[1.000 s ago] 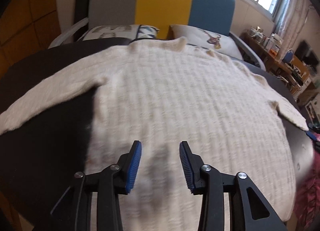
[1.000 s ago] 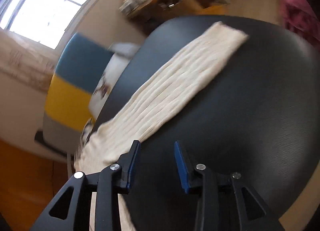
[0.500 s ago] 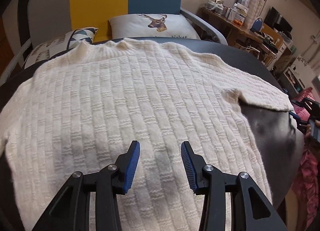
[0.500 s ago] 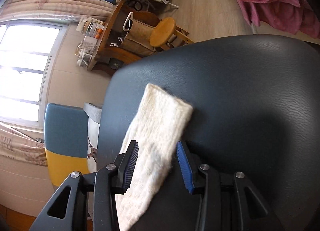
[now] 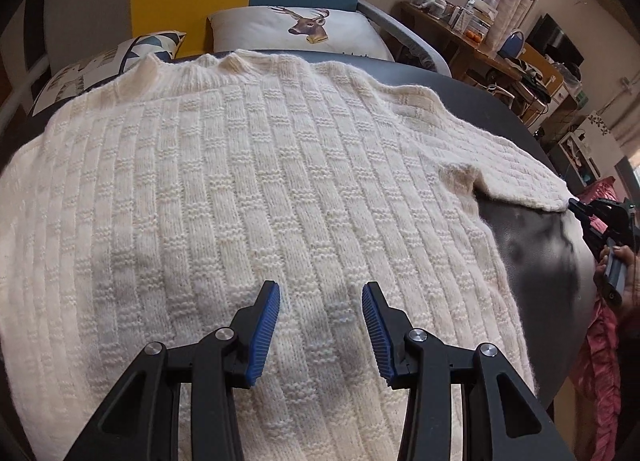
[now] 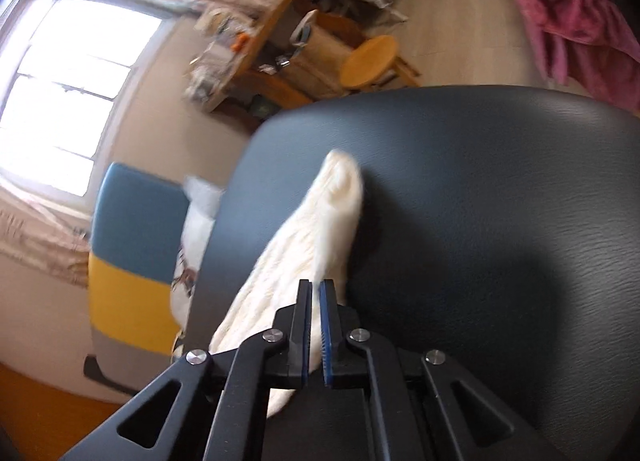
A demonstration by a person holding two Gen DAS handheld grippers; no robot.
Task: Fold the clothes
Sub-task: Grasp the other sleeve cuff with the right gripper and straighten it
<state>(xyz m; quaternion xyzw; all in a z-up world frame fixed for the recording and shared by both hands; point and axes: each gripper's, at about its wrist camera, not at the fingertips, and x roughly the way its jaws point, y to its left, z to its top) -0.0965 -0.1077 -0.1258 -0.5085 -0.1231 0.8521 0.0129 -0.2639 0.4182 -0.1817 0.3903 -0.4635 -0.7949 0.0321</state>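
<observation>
1. One cream knit sweater (image 5: 256,189) lies spread flat across the dark round table (image 5: 532,245), collar toward the sofa.
2. The left gripper (image 5: 321,295) hovers over the sweater's lower body, its two blue-padded fingers apart and holding nothing.
3. The right gripper (image 6: 316,289) has its fingers pinched together on the sweater's sleeve (image 6: 316,229), whose cuff is lifted and blurred.
4. Two pillows sit behind the table: a deer pillow (image 5: 304,31) and a geometric-patterned pillow (image 5: 100,65).

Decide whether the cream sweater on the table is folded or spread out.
Spread out. The sweater lies flat across the dark table, collar away, right sleeve extended.
</observation>
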